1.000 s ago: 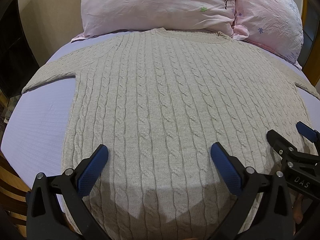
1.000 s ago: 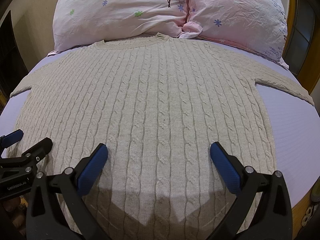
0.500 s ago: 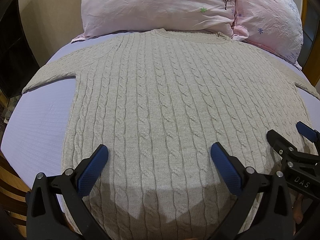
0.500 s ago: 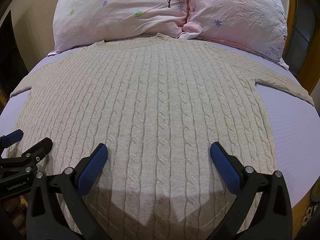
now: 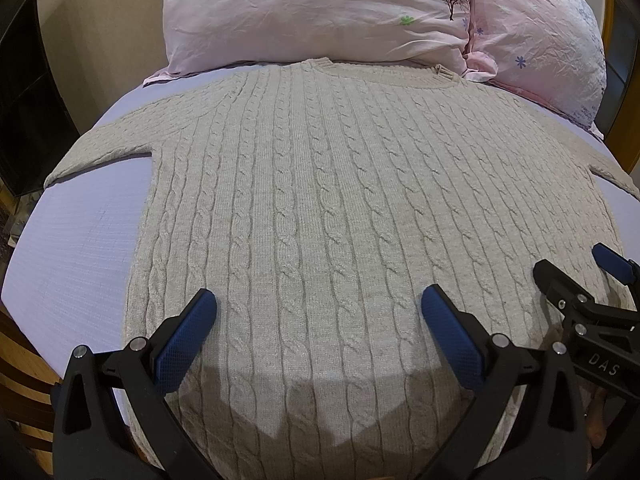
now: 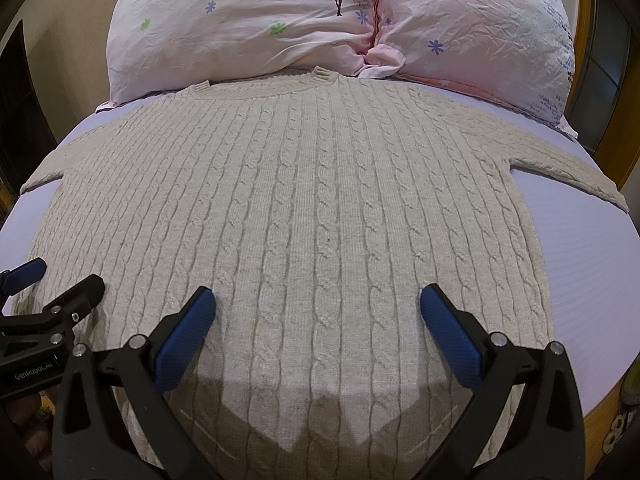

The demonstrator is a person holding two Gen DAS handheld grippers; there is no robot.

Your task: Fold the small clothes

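A beige cable-knit sweater [image 5: 340, 200] lies flat on the lavender bed, collar toward the pillows, sleeves spread to both sides; it also shows in the right wrist view [image 6: 304, 208]. My left gripper [image 5: 318, 312] is open and empty, hovering over the hem's left half. My right gripper [image 6: 318, 312] is open and empty over the hem's right half. Each gripper shows in the other's view: the right one [image 5: 576, 276] at the right edge, the left one [image 6: 56, 280] at the left edge.
Two pink flowered pillows [image 5: 320, 12] [image 6: 480, 28] lean at the head of the bed. The lavender sheet [image 5: 76, 240] is bare on both sides of the sweater. A wooden bed frame [image 6: 600, 412] shows at the lower right; dark furniture [image 5: 24, 120] stands at left.
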